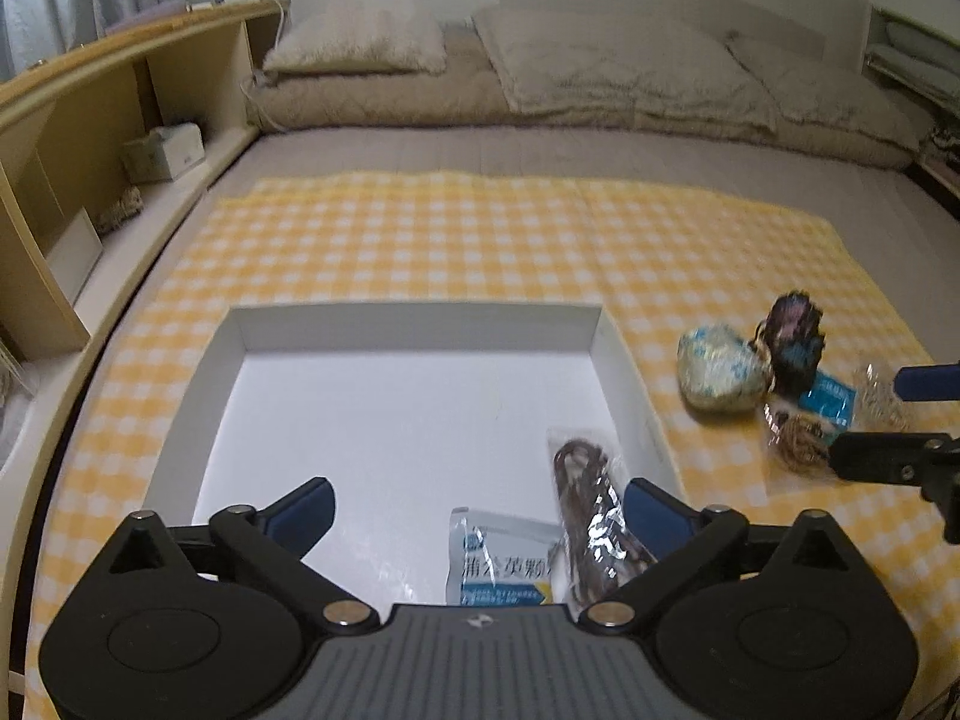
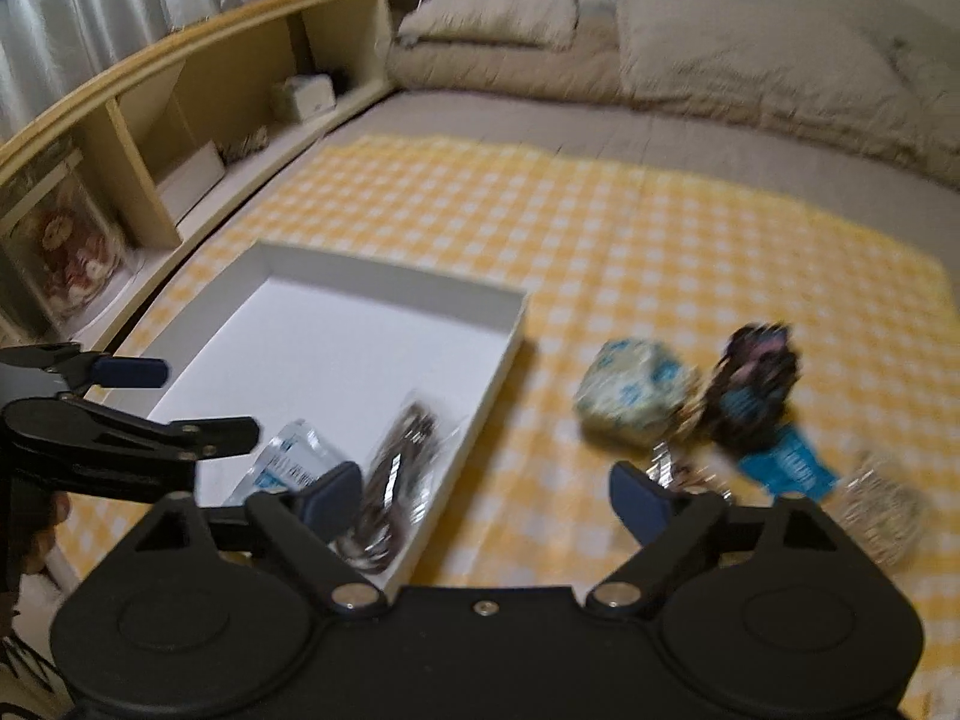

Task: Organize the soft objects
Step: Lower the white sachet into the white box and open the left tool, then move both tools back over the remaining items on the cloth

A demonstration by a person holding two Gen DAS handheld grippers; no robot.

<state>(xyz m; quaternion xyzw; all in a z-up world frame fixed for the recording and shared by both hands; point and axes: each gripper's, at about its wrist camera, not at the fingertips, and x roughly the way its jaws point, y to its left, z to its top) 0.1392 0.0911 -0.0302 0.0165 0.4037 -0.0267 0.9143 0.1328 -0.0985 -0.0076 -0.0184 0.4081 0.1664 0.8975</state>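
Both grippers spread wide and empty over the yellow checked cloth (image 1: 480, 228).

The left gripper (image 1: 477, 510) hangs above the white box (image 1: 414, 315), which holds a white sachet (image 1: 504, 558) and a bagged brown cord (image 1: 591, 516) at its 5 o'clock corner. At 3 o'clock of the box, clear of it, lie a pale bundle (image 1: 720, 375), a dark pouch (image 1: 792, 342) and small packets (image 1: 828, 399), near the right gripper (image 2: 486, 498); nothing lies between them.

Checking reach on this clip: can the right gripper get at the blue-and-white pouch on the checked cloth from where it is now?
Probably yes. The right gripper is open and holds nothing, and the blue-and-white pouch lies ahead on bare checked cloth, outside the white box, with only a dark bundle beside it.
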